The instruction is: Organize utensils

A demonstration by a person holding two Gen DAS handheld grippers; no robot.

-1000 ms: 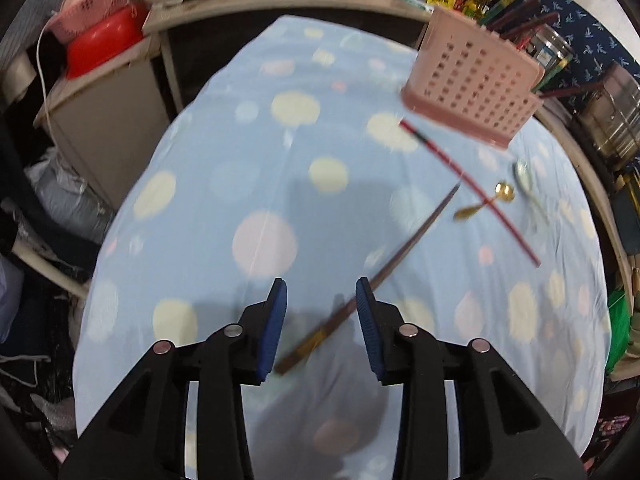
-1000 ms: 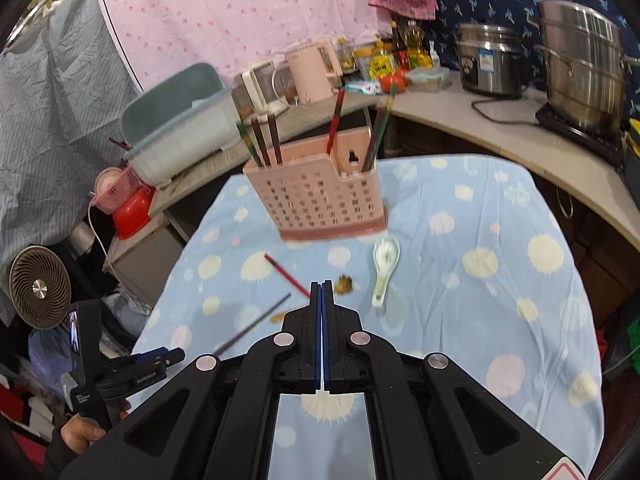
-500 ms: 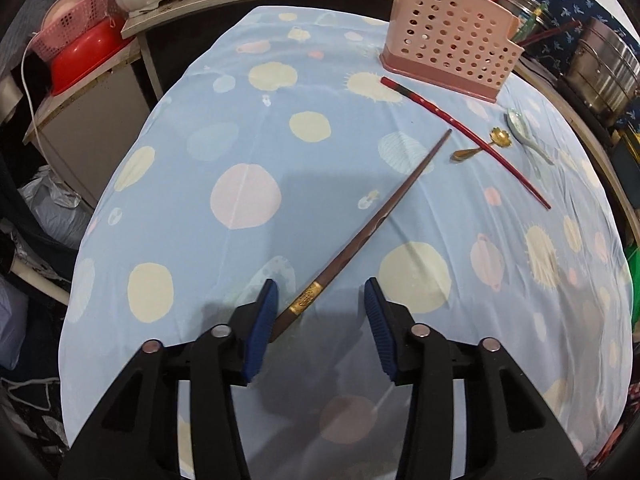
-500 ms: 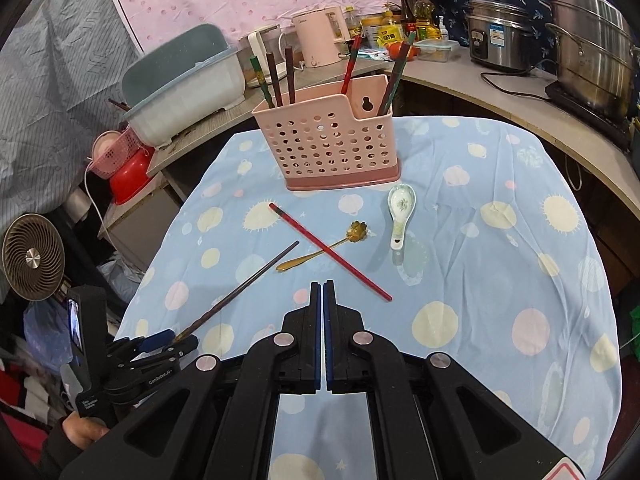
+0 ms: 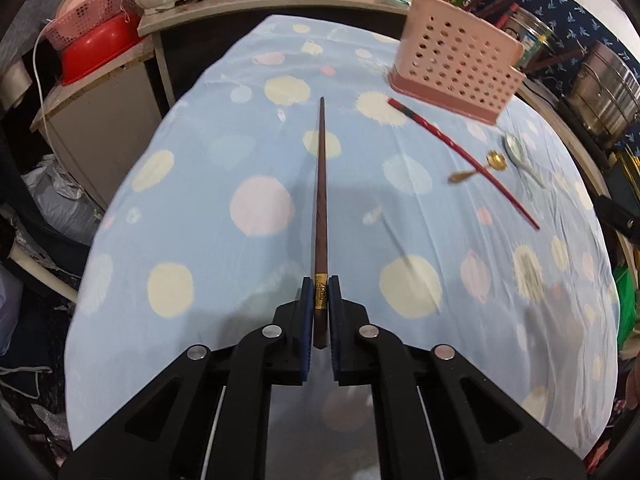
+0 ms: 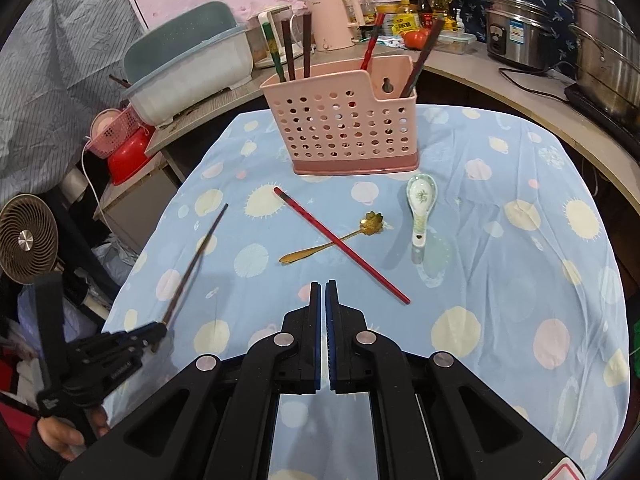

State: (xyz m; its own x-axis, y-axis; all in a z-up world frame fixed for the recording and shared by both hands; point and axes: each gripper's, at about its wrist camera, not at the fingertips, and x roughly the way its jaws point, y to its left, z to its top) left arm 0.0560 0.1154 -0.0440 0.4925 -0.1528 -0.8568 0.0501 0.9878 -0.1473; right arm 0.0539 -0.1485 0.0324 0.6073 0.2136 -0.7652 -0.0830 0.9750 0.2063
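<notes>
My left gripper [image 5: 320, 286] is shut on the gold-banded end of a dark brown chopstick [image 5: 321, 200], held above the blue dotted tablecloth [image 5: 200, 184] and pointing away. It also shows in the right wrist view [image 6: 160, 330] with the chopstick [image 6: 196, 260]. My right gripper [image 6: 323, 286] is shut and empty above the cloth. Ahead of it lie a red chopstick [image 6: 340, 244], a gold spoon [image 6: 332, 240] and a white ceramic spoon [image 6: 419, 208]. A pink perforated utensil holder [image 6: 344, 128] with several chopsticks stands behind them.
A counter wraps the table's far side and right side, with steel pots [image 6: 600, 56], a pink kettle [image 6: 332, 20] and a dish tub [image 6: 188, 64]. A fan [image 6: 26, 240] stands on the left. A red basin [image 5: 96, 48] sits on a low cabinet.
My left gripper has closed on the brown chopstick and lifted it off the cloth, so it now points straight ahead. My right gripper has come closer to the utensils, still shut.
</notes>
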